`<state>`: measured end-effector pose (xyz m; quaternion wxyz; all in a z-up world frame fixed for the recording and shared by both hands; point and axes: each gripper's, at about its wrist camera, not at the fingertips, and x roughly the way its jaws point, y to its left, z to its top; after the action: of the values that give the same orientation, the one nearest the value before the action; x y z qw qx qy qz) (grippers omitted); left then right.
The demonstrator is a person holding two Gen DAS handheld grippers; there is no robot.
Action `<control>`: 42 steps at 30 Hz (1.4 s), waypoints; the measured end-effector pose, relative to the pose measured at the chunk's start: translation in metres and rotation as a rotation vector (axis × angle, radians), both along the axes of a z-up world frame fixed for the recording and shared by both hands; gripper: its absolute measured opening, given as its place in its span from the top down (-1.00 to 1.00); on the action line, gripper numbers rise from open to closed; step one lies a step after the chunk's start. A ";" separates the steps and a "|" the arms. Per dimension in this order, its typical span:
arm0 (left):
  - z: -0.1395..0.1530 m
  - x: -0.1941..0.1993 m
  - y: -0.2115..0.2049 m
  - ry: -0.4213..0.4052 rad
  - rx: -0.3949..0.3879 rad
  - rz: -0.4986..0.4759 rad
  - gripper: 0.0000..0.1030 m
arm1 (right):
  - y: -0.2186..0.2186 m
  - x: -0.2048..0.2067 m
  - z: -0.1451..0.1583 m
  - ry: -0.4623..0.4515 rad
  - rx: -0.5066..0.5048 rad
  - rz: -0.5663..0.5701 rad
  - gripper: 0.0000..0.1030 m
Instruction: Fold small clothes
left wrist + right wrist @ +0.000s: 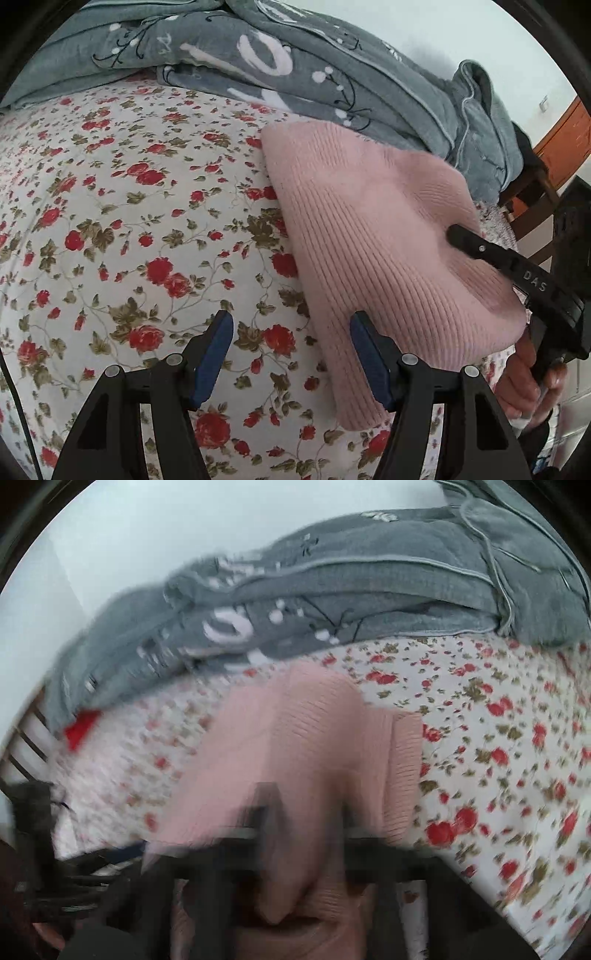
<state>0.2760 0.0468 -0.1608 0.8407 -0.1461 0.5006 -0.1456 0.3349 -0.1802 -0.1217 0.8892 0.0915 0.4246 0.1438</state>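
We hold the pink ribbed sweater (pixel 369 236) lifted off the floral bedsheet (pixel 110 221) in the closed right tongs (pixel 452 232); beside the sweater, left tongs (pixel 291 332) gape empty, ready for its hem.

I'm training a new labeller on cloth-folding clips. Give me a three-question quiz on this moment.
1. True or false: the left gripper has its jaws apart with nothing between them.
2. What is the right gripper doing? A) hanging clear of the bed B) pinching the pink sweater C) gripping the grey blanket
3. Fill in: the sweater lies on a bedsheet printed with red ____.

Key: 1 true. 2 B; the left wrist view shows its tip sunk in a lifted bulge of the knit, though the right wrist view is blurred. 3 flowers.
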 end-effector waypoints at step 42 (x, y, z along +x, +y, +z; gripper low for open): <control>-0.009 -0.009 -0.052 -0.017 0.018 -0.110 -0.26 | -0.011 -0.077 -0.043 -0.186 -0.330 -0.062 1.00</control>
<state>0.2670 -0.0055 -0.1695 0.8370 -0.1094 0.5020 -0.1882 0.2583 -0.1910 -0.1647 0.9315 -0.0563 0.3555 0.0528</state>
